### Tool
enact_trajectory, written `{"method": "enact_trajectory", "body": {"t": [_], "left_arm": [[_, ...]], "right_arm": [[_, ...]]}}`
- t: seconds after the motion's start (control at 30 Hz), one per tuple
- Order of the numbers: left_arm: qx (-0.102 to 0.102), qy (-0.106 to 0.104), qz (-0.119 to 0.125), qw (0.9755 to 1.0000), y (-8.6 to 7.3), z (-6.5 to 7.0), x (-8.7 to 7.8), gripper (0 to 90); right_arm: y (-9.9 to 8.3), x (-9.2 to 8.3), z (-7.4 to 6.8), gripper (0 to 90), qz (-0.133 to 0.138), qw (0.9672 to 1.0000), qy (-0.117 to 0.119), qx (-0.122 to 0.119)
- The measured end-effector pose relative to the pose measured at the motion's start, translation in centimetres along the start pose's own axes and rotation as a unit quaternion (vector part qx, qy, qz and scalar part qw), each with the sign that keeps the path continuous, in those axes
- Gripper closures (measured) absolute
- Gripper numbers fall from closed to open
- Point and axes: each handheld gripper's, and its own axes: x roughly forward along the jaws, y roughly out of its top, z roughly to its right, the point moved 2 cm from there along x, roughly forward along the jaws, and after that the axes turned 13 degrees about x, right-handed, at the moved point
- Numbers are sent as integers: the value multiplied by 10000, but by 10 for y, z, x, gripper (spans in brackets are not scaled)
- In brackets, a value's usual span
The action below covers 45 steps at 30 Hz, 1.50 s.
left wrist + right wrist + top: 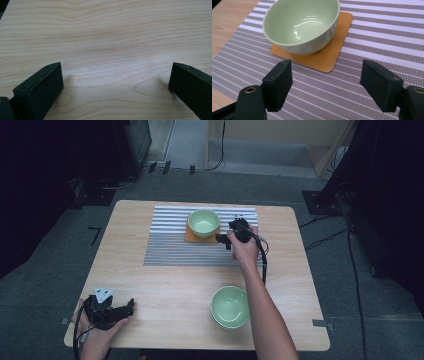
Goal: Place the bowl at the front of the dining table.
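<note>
We have the right hand-held gripper (325, 80) hovering just short of the green bowl (302, 23), jaws spread wide and pinching nothing. The bowl sits upright on an orange wooden coaster (329, 56) at the far middle of the striped placemat (382, 37), and it looks empty. We judge it glazed ceramic: stiff, fairly heavy for its size, slick under rubber pads and likely to chip if knocked. The thick rounded rim nearest us is the place to bite, one jaw inside and one outside; the curved wall would probably slide out of a squeeze.

Around it, the coaster is loose and light, so a dragged bowl could carry it along. Close to our side of the surface (165, 295) stand more green bowls (230, 307), seemingly stacked, right beside the reaching forearm, so an elbow could clip them. The left hand-held gripper (131, 307) rests at the near left corner, jaws apart over bare wood, well clear of everything.
</note>
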Motion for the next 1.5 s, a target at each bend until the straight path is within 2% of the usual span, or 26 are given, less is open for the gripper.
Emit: {"method": "enact_trajectory", "body": {"t": [0.13, 0.33, 0.93, 1.27, 1.5], "left_arm": [[-1, 1, 1, 10000, 0, 0, 0, 0], [-2, 0, 2, 10000, 0, 0, 0, 0], [-3, 0, 1, 10000, 0, 0, 0, 0], [0, -1, -2, 10000, 0, 0, 0, 0], [0, 0, -1, 10000, 0, 0, 0, 0]], "right_arm": [[-4, -9, 2, 213, 93, 9999, 37, -26], [-12, -22, 10, 204, 301, 9994, 67, 125], [-49, -57, 47, 204, 582, 9978, 78, 318], [-66, -72, 57, 207, 700, 9970, 57, 325], [-81, -83, 70, 209, 743, 9965, 30, 385]]}}
